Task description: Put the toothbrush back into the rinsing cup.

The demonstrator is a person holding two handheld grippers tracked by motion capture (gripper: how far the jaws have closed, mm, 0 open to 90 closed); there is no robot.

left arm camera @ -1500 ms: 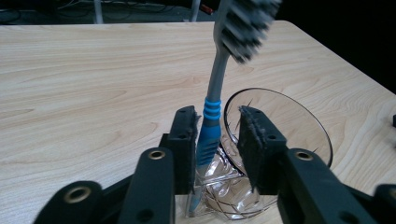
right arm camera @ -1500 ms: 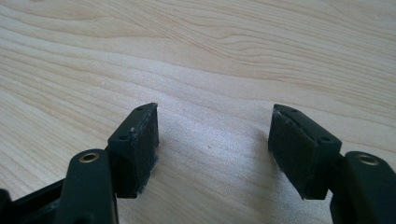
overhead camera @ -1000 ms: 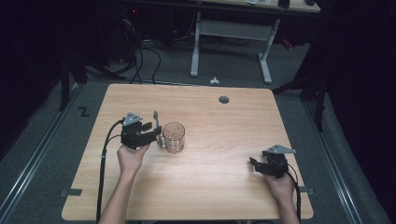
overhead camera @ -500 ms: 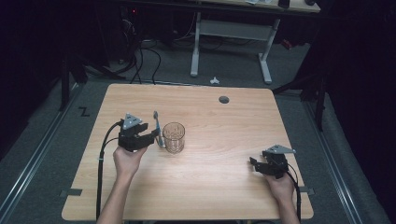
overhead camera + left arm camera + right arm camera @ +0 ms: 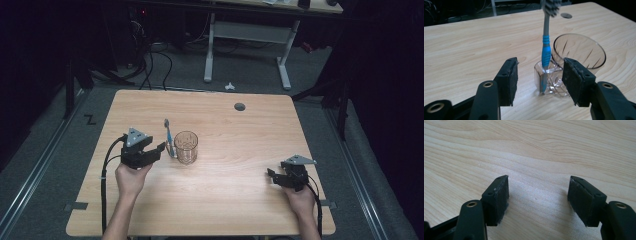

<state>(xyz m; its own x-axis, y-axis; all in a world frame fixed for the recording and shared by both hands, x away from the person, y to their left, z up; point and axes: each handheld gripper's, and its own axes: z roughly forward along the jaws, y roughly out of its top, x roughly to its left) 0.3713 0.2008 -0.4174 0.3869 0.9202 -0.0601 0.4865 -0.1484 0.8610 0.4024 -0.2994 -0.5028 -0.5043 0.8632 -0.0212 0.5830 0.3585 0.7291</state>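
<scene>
Left gripper (image 5: 539, 76), jaws standing apart, is facing a clear glass cup (image 5: 574, 60) near the middle of the wooden table (image 5: 240, 210). A blue-and-grey toothbrush (image 5: 545, 47) is standing upright, bristles up, in a small clear side holder (image 5: 541, 77) joined to the cup's near wall; its lower end is sitting in that holder, between the two pads (image 5: 510, 80) but touching neither. From the high view the same gripper (image 5: 162, 149) is lying just beside the toothbrush (image 5: 169, 137) and cup (image 5: 186, 147). Right gripper (image 5: 537, 200), likewise spread and holding nothing, is resting over bare wood, well apart at the table's right (image 5: 274, 176). The step in hand appears to be the approach for grasping the toothbrush; the next move is calling for a short advance, then closing on the handle without tipping the cup
</scene>
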